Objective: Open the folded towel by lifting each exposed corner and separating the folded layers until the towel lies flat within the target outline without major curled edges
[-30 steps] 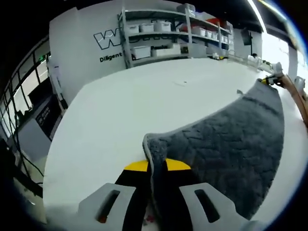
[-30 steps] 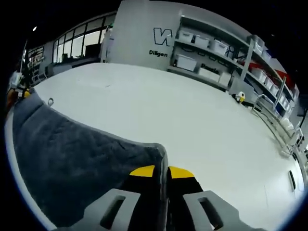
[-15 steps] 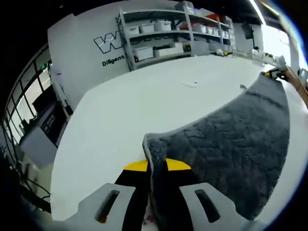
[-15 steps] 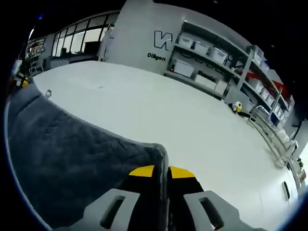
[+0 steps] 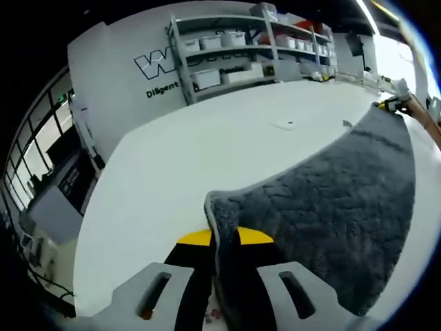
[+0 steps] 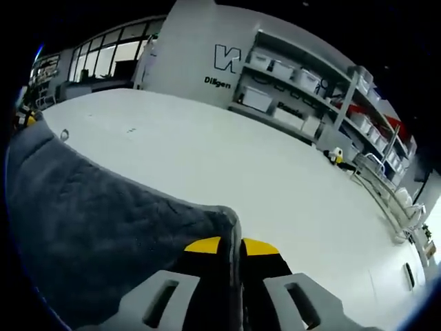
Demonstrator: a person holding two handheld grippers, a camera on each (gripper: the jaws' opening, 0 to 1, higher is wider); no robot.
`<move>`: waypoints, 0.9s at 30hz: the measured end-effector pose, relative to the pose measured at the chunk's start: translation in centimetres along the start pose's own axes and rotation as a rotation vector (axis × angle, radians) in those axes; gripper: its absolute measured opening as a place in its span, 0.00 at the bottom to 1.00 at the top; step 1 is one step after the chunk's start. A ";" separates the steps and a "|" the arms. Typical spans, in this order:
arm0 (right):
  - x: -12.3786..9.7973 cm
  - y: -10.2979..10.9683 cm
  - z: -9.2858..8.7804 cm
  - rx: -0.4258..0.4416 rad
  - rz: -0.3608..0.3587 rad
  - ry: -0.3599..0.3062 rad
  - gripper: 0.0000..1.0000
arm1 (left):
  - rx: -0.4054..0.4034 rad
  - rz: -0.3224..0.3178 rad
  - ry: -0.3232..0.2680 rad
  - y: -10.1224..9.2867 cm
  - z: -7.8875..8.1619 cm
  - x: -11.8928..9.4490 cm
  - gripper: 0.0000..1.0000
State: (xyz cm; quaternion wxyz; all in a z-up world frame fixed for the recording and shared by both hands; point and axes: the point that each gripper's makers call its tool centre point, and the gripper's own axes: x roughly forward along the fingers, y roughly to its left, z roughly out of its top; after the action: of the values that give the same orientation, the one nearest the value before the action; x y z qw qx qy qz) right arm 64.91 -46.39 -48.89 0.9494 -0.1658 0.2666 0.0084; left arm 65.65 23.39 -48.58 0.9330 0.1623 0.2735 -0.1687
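Note:
A dark grey plush towel (image 5: 331,200) hangs stretched between my two grippers above a white table (image 5: 200,152). My left gripper (image 5: 224,238) is shut on one towel corner, the cloth pinched between its yellow-tipped jaws. The far corner is held by the other gripper (image 5: 389,105) at the upper right of the left gripper view. In the right gripper view my right gripper (image 6: 231,243) is shut on its corner of the towel (image 6: 89,214), which spreads away to the left. The other gripper (image 6: 26,118) shows at the far left there.
The white table (image 6: 262,172) runs wide beyond the towel. Metal shelves with white bins (image 5: 234,52) stand along the back wall, also as shelves (image 6: 310,89) in the right gripper view. A small yellow item (image 6: 335,156) sits at the table's far edge. Windows (image 5: 34,145) lie left.
Both views have shifted slightly with the hands. The towel stays stretched between the two shut grippers, with no visible change in grip.

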 end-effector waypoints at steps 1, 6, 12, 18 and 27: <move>0.1 0.0 0.1 0.003 0.003 0.001 0.06 | 0.004 0.000 0.002 0.0 0.0 0.0 0.10; 0.1 0.1 0.2 0.007 0.018 0.003 0.07 | 0.008 0.006 0.000 0.1 0.1 0.1 0.11; -0.3 0.0 0.6 -0.016 0.024 -0.017 0.13 | 0.044 0.011 -0.029 0.0 0.6 -0.2 0.16; -0.7 0.6 1.8 -0.037 0.041 -0.060 0.14 | 0.058 -0.020 -0.070 -0.1 1.2 -0.3 0.25; -0.4 0.8 2.2 -0.105 0.015 -0.061 0.01 | 0.075 -0.024 -0.110 -0.7 1.9 -0.6 0.24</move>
State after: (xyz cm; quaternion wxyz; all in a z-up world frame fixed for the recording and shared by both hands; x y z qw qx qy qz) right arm 65.59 -44.87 -47.16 0.9470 -0.2129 0.2379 0.0344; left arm 65.81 22.15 -46.87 0.9377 0.1842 0.2174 -0.1987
